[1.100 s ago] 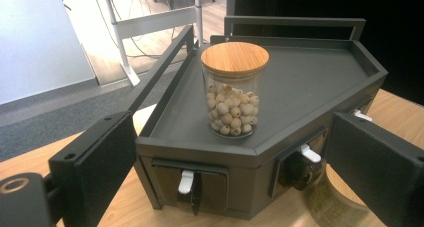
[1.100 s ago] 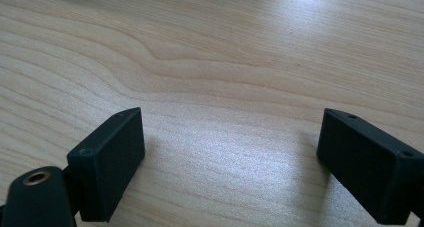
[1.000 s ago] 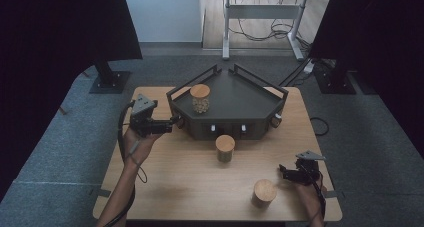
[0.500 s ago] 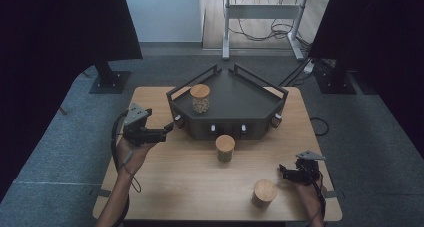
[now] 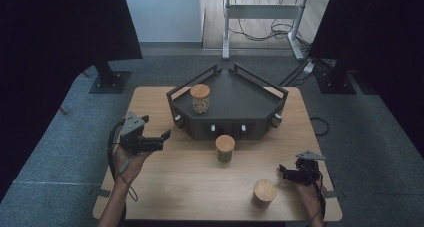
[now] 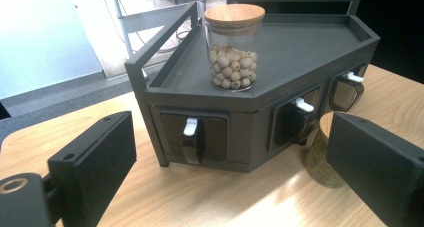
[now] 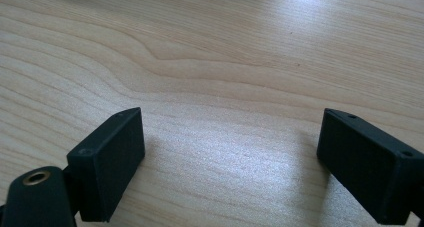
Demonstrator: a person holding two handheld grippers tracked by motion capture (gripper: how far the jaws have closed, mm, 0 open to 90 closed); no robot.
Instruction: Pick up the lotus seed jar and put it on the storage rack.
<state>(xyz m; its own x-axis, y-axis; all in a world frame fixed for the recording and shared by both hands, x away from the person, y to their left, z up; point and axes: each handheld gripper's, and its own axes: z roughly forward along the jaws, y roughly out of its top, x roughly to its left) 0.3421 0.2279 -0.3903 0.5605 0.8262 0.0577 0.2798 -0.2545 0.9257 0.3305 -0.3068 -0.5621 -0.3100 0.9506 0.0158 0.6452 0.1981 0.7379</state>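
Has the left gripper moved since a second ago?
Yes. In the high view the left gripper has drawn back from the dark rack, down the picture toward the table's near edge. Its jaws stand open, nothing between them.

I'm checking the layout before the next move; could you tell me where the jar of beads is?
In the high view, the jar of beads stands on the left part of the dark tray, behind the jar on the table.

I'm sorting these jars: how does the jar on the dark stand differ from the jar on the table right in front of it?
The jar on the stand sits raised on the stand's tray; the jar in front rests on the table. The jar on the stand holds pale round beads behind clear glass; the jar in front looks olive-brown, its contents too dim to tell. Both stand upright and have round wooden lids.
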